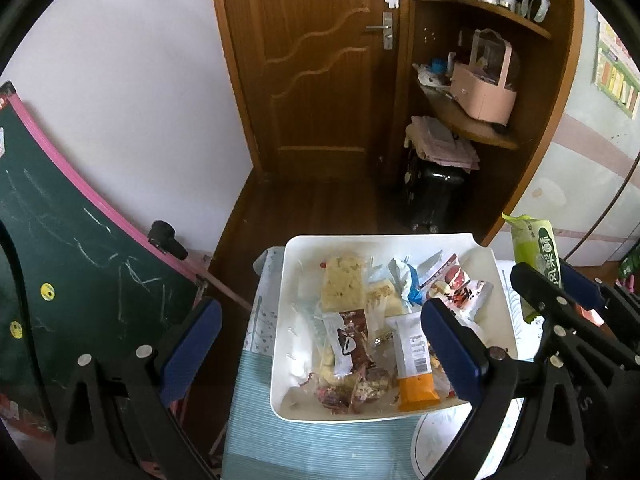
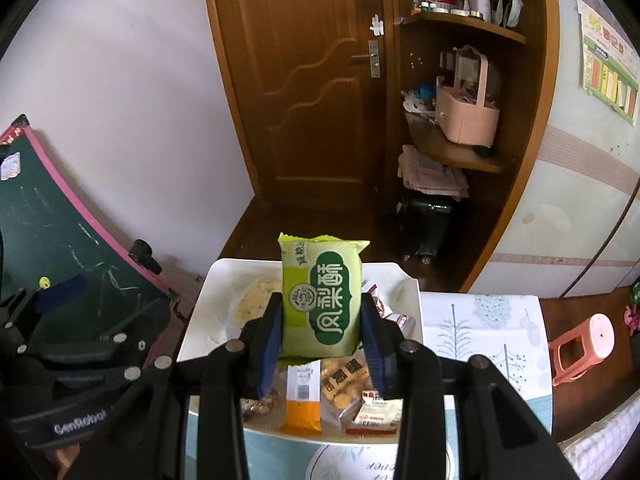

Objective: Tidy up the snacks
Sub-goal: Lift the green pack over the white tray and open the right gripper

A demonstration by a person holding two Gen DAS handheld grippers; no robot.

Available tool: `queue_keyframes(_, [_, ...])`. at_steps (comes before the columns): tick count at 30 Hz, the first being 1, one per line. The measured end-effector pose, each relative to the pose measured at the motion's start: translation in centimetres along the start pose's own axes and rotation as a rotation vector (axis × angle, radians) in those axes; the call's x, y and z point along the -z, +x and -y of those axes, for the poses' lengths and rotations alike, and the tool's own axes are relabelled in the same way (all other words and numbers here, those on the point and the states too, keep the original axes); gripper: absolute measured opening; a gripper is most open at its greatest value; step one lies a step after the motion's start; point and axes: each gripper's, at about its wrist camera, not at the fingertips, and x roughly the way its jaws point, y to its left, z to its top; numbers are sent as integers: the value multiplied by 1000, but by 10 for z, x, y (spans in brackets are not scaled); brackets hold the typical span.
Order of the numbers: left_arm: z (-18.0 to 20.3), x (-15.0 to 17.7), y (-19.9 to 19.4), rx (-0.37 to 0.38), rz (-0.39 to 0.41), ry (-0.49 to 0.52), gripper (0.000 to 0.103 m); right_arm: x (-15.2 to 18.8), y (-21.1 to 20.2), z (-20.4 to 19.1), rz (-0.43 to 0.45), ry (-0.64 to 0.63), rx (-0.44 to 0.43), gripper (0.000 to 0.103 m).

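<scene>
- Snacks fill a white tray [image 1: 280, 320] that sits on a surface [image 1: 256, 420] covered with a pale blue striped cloth
- Right claw [image 2: 322, 316] pinches a green snack packet [image 2: 322, 292] by its two sides, blue pads pressed against the wrapper, holding it upright above the tray
- From the left wrist view the same green packet shows at the right edge, raised clear of the tray's right rim, gripped by the right claw's dark fingers [image 1: 536, 280]
- Left claw [image 1: 320, 344] is spread wide with nothing between its blue pads; it hangs over the near left part of the tray
- Inside the tray lie an orange-and-white packet [image 1: 414, 364], a brown-and-white wrapper [image 1: 350, 340], a clear bag of pale yellow crackers [image 1: 344, 284] and a red-and-white packet [image 1: 464, 288], among others, overlapping one another
- A green chalkboard with a pink frame [image 1: 60, 240] leans against the wall to the left of the surface
- A brown wooden door [image 1: 312, 60] stands behind, with corner shelves [image 1: 480, 128] to its right holding a pink basket [image 1: 484, 92]
- An orange plastic stool [image 2: 584, 344] stands on the floor at the right
</scene>
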Motion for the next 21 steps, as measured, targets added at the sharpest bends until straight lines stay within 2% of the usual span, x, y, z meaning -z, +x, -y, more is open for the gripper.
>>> queue_keyframes(9, [-1,9,33,3,-56,4,100,5,44,-1,-83,-9,55,38])
queue_keyframes(11, [-2,11,39,8,-68,0,100,10,57,1,-107,-17,36,46])
queue_keyframes(14, [-3,16,45,28,-84,-11,100,18,69,2,-142,-26,45,48])
queue_keyframes(21, [1,25,48,42,-106,3,100,35,66,3,-166,-2,48,51])
